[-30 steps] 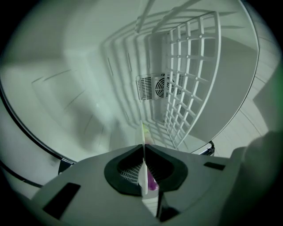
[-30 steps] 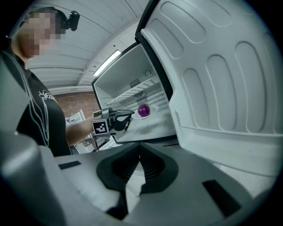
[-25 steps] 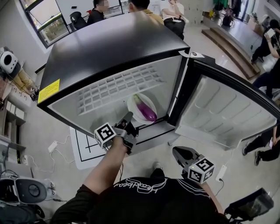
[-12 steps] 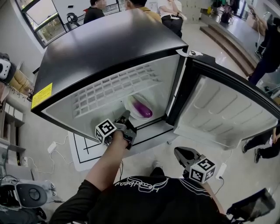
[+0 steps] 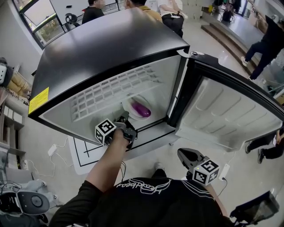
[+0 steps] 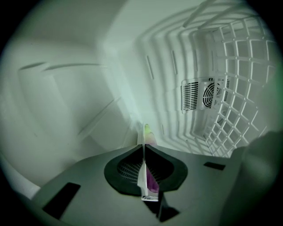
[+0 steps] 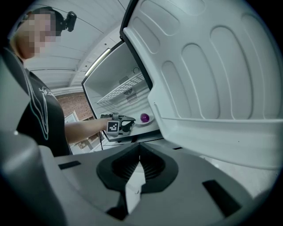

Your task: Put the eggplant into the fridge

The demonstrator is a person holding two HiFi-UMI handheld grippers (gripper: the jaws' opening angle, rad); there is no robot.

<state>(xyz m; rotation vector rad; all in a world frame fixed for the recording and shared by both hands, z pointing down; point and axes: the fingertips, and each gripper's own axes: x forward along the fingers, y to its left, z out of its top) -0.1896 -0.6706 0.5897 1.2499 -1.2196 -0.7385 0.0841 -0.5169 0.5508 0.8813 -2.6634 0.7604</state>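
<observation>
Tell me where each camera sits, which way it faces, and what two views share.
Head view: on the head, steeply down at the open fridge; shows left gripper, right gripper, left forearm.
Left gripper view: on that gripper, into the fridge; its jaws grip the plate.
Right gripper view: on that gripper, toward the door; shut jaws, the person's torso.
Shared: all three show the eggplant.

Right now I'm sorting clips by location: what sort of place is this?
Probably an office or lab test area, not a kitchen: the fridge stands on bare floor beside a marked sheet, with people gathered behind it.
</observation>
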